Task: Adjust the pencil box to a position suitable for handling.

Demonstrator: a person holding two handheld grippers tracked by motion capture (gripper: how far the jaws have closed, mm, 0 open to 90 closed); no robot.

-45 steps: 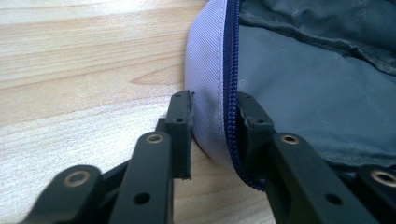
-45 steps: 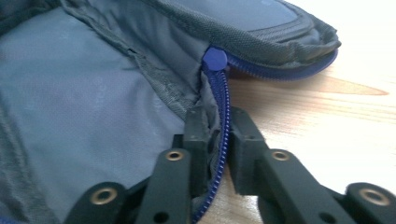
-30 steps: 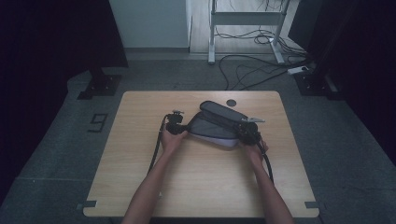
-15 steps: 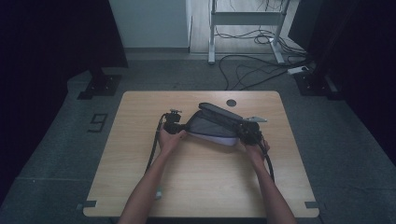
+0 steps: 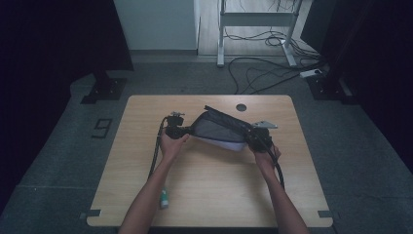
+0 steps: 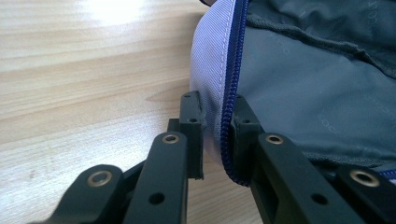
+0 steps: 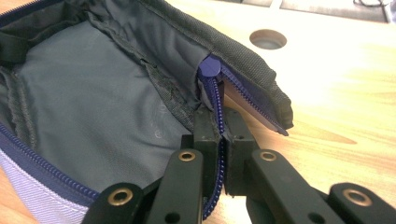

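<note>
Since a moment ago, the pouch point(image 5: 220, 131) is being lifted a little higher off the table point(image 5: 209, 195) by both grippers. The wooden table is being seen from above, with a round hole point(image 5: 241, 107) near its far edge and a small green tube point(image 5: 165, 199) lying near the front. Grey floor and loose cables point(image 5: 263, 73) are being shown behind it. Up close, the left gripper point(image 6: 215, 140) is being held tight on the pouch's pale edge beside the blue zip point(image 6: 233, 84). The right gripper point(image 7: 219, 140) is being pinched shut on the zip at the other end, and the grey lining point(image 7: 93, 107) inside is being shown.
</note>
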